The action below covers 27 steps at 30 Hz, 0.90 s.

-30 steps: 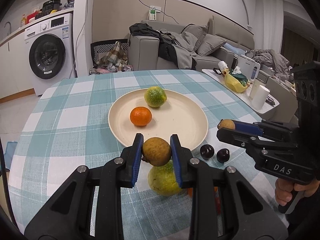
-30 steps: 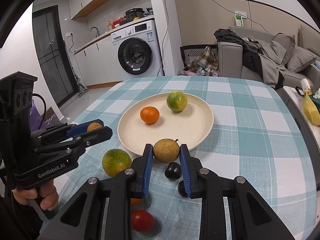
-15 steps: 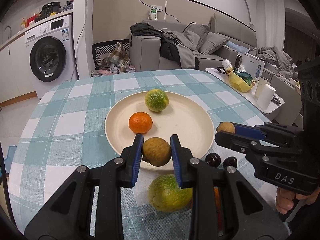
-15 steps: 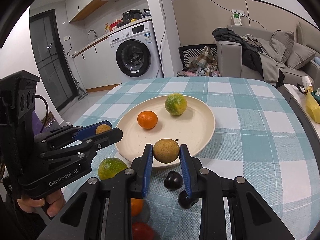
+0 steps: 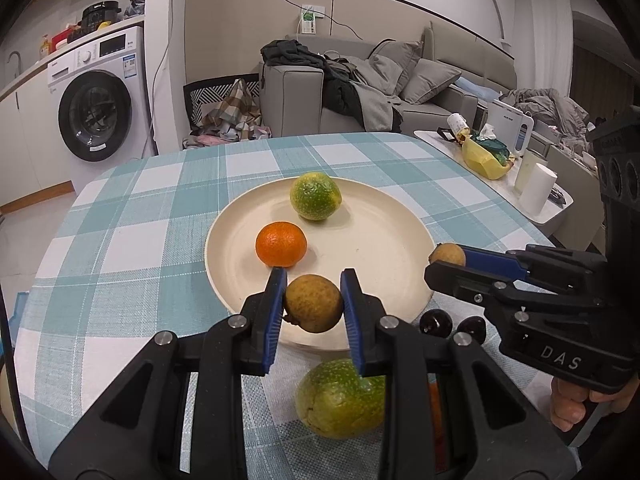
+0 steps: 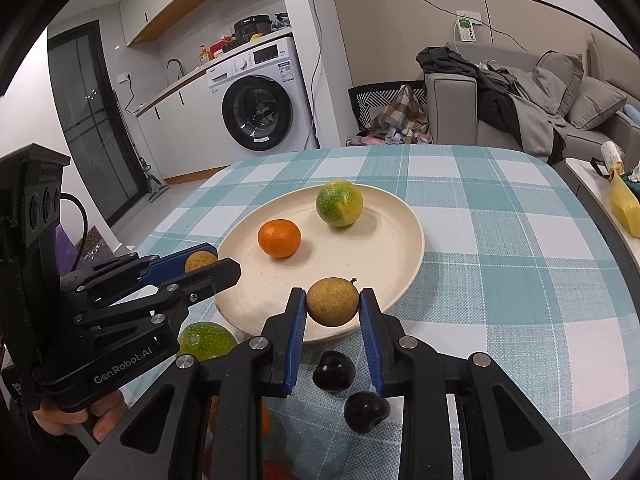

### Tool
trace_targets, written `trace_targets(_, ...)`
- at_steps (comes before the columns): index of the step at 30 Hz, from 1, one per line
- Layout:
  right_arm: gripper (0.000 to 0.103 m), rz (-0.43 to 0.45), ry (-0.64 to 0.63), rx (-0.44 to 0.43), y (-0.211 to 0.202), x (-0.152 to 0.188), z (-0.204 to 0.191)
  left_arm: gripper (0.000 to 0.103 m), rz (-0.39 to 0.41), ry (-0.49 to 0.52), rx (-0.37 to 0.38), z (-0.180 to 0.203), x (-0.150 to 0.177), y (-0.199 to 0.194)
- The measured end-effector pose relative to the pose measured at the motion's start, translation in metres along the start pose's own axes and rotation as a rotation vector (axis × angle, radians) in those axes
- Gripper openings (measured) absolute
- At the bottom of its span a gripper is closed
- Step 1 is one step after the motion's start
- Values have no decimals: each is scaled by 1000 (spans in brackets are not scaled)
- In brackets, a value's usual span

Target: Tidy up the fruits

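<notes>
Left gripper [image 5: 313, 307]: clenched on a brown fruit [image 5: 313, 303], held above the plate [image 5: 376, 248] rim at 6 o'clock for dropping.
Right gripper [image 6: 333, 307]: likewise clenched on a second brown fruit [image 6: 333, 301].

A: Left gripper [image 5: 313, 304] status?
B: Clamped on a brown fruit [image 5: 313, 303] above the plate's [image 5: 372, 248] near rim.
A: Plate contents?
B: One orange [image 5: 281, 244], one green citrus [image 5: 315, 196].
</notes>
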State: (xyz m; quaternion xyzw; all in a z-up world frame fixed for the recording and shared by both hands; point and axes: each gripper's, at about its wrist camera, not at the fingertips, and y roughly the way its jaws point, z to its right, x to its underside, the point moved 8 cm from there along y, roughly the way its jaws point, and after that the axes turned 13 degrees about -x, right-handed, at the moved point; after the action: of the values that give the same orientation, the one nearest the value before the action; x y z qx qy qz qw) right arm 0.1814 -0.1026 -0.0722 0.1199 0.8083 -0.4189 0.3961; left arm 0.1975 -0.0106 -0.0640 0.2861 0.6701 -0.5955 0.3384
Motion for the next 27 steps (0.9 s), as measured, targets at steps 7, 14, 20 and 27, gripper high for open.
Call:
trace_targets(7, 28, -17, 1, 4, 8, 0, 3, 25, -19, -2, 12, -1, 1, 8)
trace_targets(14, 28, -47, 0, 12, 17, 3, 5, 25, -38, 11, 17, 3, 3, 16)
trace_targets(20, 28, -59, -7, 12, 21, 4, 5, 25, -52, 6, 28, 5, 3, 20)
trace_targets(27, 28, -62, -11, 15, 20, 5, 5, 25, -64, 16, 30, 9, 4, 24)
